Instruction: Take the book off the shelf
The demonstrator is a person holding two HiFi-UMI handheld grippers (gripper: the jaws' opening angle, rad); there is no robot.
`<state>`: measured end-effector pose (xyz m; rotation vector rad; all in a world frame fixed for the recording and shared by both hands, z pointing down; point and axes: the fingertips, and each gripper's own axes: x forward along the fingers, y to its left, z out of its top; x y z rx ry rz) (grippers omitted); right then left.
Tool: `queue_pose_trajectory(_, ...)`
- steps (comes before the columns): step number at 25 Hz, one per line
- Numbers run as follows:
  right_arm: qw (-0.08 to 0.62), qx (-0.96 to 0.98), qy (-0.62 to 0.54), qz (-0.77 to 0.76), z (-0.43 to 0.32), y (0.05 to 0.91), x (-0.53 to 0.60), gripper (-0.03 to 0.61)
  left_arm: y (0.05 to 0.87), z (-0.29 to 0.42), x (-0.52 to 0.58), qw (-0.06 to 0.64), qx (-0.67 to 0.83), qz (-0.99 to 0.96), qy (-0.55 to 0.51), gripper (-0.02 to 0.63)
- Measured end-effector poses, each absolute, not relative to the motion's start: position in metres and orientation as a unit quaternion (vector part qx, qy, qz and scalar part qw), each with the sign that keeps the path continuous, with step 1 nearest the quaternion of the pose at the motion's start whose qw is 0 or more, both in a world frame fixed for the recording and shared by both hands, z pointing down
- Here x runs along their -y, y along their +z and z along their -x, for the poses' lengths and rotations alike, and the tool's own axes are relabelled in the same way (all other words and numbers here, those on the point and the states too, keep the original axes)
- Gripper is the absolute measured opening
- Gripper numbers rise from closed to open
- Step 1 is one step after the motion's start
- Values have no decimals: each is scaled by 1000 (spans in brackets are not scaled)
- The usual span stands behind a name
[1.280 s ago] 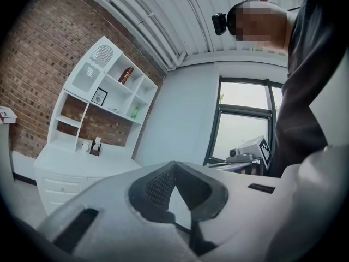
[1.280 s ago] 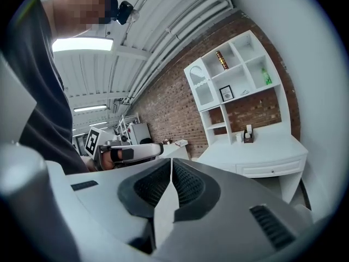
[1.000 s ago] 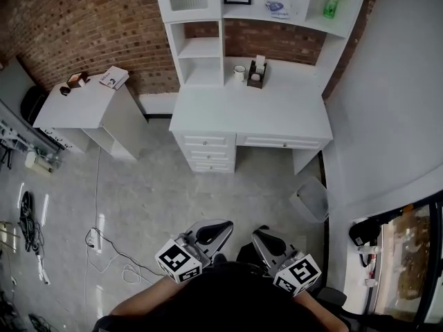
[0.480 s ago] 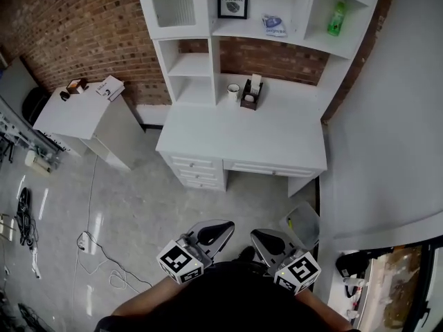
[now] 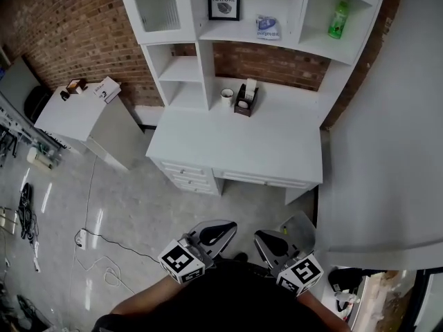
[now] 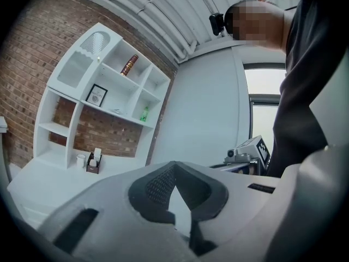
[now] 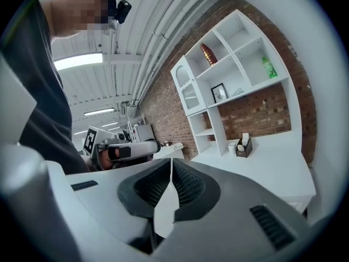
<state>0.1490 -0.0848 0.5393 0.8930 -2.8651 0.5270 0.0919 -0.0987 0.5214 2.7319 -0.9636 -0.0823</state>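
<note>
Both shut tip to tip on nothing, the left hand-held gripper (image 5: 223, 225) and the right hand-held gripper (image 5: 259, 235) stay low in the head view as the person closes in. Over the past second the white table (image 5: 249, 151) and the shelf (image 5: 205, 68) above it have grown larger and slid down the frame. The bin (image 5: 299, 227) now sits just beside the right hand-held gripper. From left to right the shelf carries a framed picture (image 5: 223, 1), a blue packet (image 5: 268, 26) and a green bottle (image 5: 338, 19). A mug (image 5: 227, 96) and a caddy (image 5: 244, 99) stand on the table below. The book (image 6: 129, 65), slim and reddish-brown, leans tilted and alone in the top compartment directly above the picture. It shows only in the two gripper views, well apart from both hand-held grippers.
</note>
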Motion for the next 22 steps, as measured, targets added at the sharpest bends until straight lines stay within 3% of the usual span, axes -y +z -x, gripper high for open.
queue_pose_trajectory(13, 34, 914, 194, -353, -170, 552, 170, 21, 531, -107, 190, 125, 280, -952, -26, 8)
queue_pose_trajectory(22, 29, 905, 182, -384, -121, 538, 254, 21, 516, -60, 279, 117, 246, -962, -31, 8)
